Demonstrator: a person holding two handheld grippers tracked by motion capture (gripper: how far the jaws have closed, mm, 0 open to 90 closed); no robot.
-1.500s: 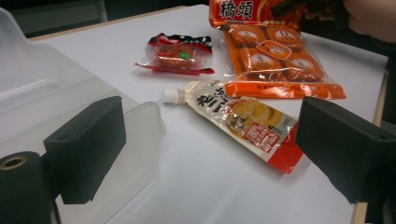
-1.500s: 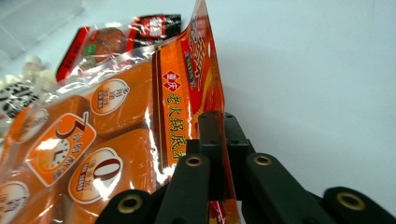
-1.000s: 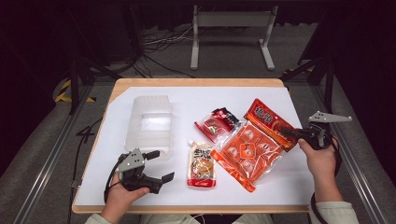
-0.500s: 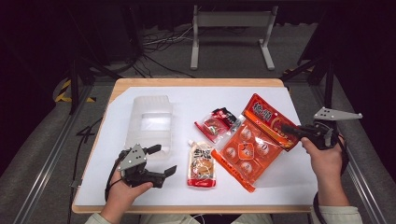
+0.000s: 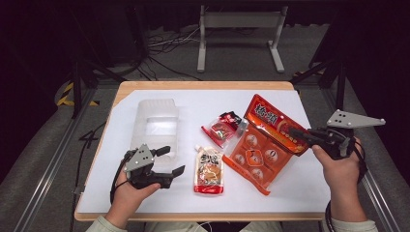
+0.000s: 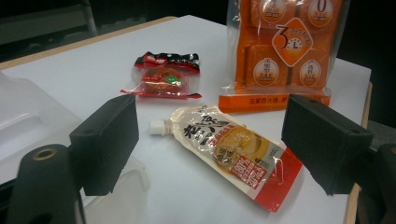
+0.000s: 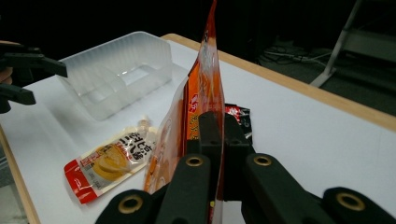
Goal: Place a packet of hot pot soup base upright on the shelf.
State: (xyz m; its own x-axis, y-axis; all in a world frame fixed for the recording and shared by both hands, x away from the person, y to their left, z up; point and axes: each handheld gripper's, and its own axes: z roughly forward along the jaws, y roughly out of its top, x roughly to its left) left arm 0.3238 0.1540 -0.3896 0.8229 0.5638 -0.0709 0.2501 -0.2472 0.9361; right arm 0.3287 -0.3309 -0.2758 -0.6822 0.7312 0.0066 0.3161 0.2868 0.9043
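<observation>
While clamped on the top edge of the orange bag [image 5: 263,140] at right, right gripper [image 5: 303,136] best kept firm; lift clear, swing left over the clear bin [image 5: 155,126]. Left gripper [image 5: 170,160], unclenched and narrowing near the bin, holding nothing.

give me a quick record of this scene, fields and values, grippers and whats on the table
surface: white table top on a wooden board
right gripper: shut on the top edge of the orange snack bag, bag lifted and tilted
left gripper: open, jaws have just been closing a little, nothing between them, beside the clear plastic bin
spouted sauce pouch: lying flat, untouched
small red packet: lying flat, next to the orange snack bag
clear plastic bin: nothing visible inside
</observation>
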